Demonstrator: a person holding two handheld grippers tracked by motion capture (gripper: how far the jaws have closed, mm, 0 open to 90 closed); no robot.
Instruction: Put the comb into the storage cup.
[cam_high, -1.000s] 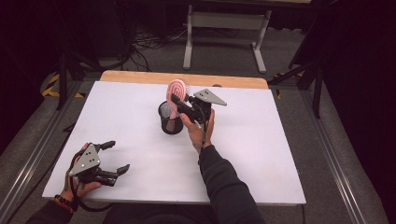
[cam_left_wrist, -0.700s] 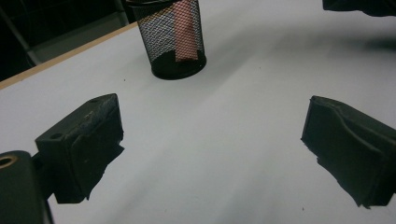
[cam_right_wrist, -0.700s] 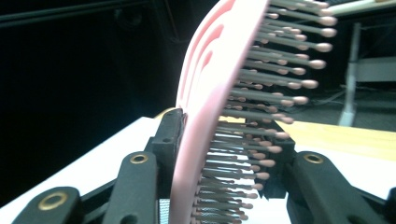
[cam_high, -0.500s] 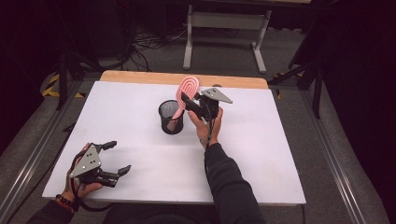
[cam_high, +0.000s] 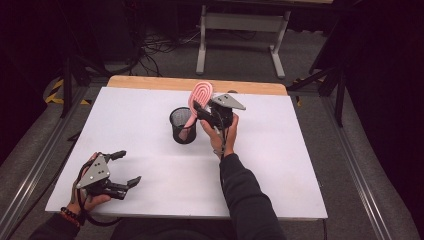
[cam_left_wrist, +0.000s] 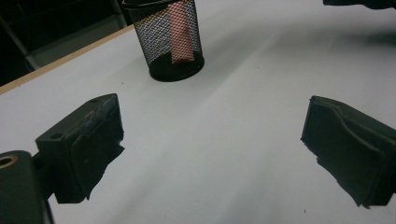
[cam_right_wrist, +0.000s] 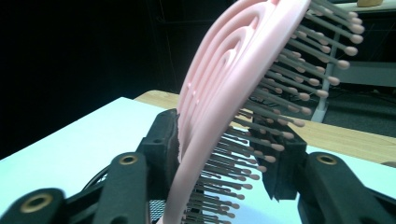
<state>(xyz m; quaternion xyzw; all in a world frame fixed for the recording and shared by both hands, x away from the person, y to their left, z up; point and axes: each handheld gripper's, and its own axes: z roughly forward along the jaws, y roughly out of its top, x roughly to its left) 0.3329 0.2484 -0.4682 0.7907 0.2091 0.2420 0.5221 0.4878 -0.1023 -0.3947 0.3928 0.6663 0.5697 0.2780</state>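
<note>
The white worktop (cam_high: 300, 165) carries a black mesh cup (cam_high: 183, 125) near its middle, towards the far edge. A pink hairbrush (cam_high: 198, 97) stands handle-down in that cup, leaning to the right, its oval head well above the rim; through the mesh in the left gripper view the handle (cam_left_wrist: 180, 32) reaches the cup's floor.

The right tool (cam_high: 202, 111) sits at the brush just above the cup. Its jaws have just been opening: in the right gripper view the brush (cam_right_wrist: 224, 93) stands between them, the left pad close against its smooth back, the right pad among the bristle tips (cam_right_wrist: 280, 135), with no clear squeeze on it. The grip looks released, the brush resting in the cup by its own weight.

The left tool (cam_high: 125, 167) rests low at the near left corner, well apart from the cup, jaws spread wide with nothing between them.

The brush looks light and stiff, a vented plastic shell; its bristles are springy and would give under a pad, so a hold across back and bristles may slip. The edges of the head, or the neck below it, seem the surer places. The cup looks light too, and a leaning brush could tip it.
</note>
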